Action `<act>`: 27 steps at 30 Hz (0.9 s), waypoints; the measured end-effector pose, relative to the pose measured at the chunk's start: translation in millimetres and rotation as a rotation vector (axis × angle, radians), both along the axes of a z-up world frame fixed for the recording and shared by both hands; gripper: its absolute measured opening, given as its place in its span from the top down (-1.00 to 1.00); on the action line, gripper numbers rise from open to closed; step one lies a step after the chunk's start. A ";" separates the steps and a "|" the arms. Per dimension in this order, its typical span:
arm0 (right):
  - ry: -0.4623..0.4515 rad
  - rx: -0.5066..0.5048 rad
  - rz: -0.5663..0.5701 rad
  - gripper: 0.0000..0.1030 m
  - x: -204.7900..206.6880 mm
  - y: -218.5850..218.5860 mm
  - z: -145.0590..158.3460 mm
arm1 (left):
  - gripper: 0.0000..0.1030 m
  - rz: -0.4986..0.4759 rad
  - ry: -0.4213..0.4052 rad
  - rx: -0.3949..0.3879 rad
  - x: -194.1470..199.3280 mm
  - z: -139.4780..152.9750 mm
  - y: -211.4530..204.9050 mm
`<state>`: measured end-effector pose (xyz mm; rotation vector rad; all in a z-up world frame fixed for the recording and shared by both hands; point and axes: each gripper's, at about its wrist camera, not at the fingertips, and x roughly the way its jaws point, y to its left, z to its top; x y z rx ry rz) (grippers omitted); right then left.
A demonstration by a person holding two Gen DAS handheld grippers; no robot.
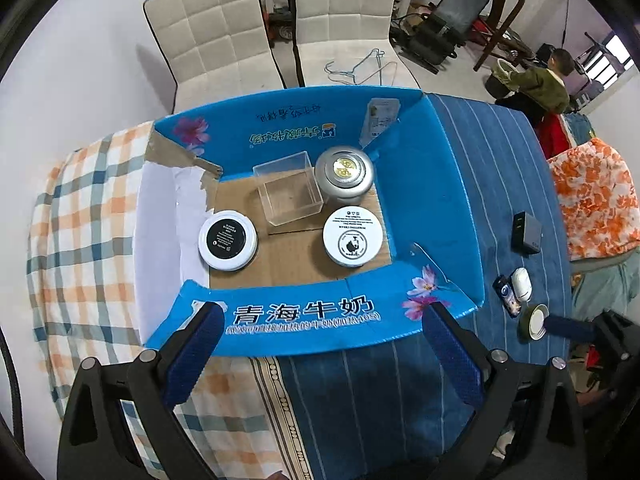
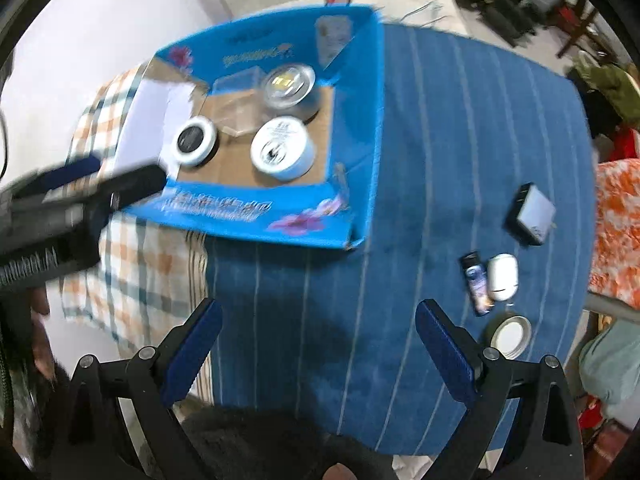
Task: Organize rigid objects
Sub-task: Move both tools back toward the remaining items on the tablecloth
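An open blue cardboard box (image 1: 432, 184) (image 2: 356, 120) holds a black-lidded jar (image 1: 228, 240) (image 2: 194, 140), a white-lidded jar (image 1: 352, 240) (image 2: 280, 148), a clear plastic box (image 1: 290, 196) and a silver round tin (image 1: 345, 174) (image 2: 288, 82). My left gripper (image 1: 322, 320) hangs open over the box's near flap, holding nothing. On the blue cloth right of the box lie a grey charger (image 2: 530, 216), a white capsule-shaped item (image 2: 503, 276), a dark tube (image 2: 476, 284) and a small round lid (image 2: 510, 336). My right gripper (image 2: 318, 312) is open and empty above the cloth, left of these.
A blue striped cloth (image 2: 420, 200) and a checked cloth (image 1: 80, 220) cover the table. An orange floral fabric (image 1: 592, 200) lies at the right edge. Two padded chairs (image 1: 212, 28) stand behind the table, and a person (image 1: 544, 84) sits far back right.
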<state>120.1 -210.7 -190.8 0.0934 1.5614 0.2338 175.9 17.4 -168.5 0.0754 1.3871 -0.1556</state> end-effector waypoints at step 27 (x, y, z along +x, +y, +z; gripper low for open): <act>0.093 -0.035 -0.591 -0.92 -75.3 -245.5 -153.2 | -0.97 -0.280 0.162 0.040 -84.9 -108.3 -221.4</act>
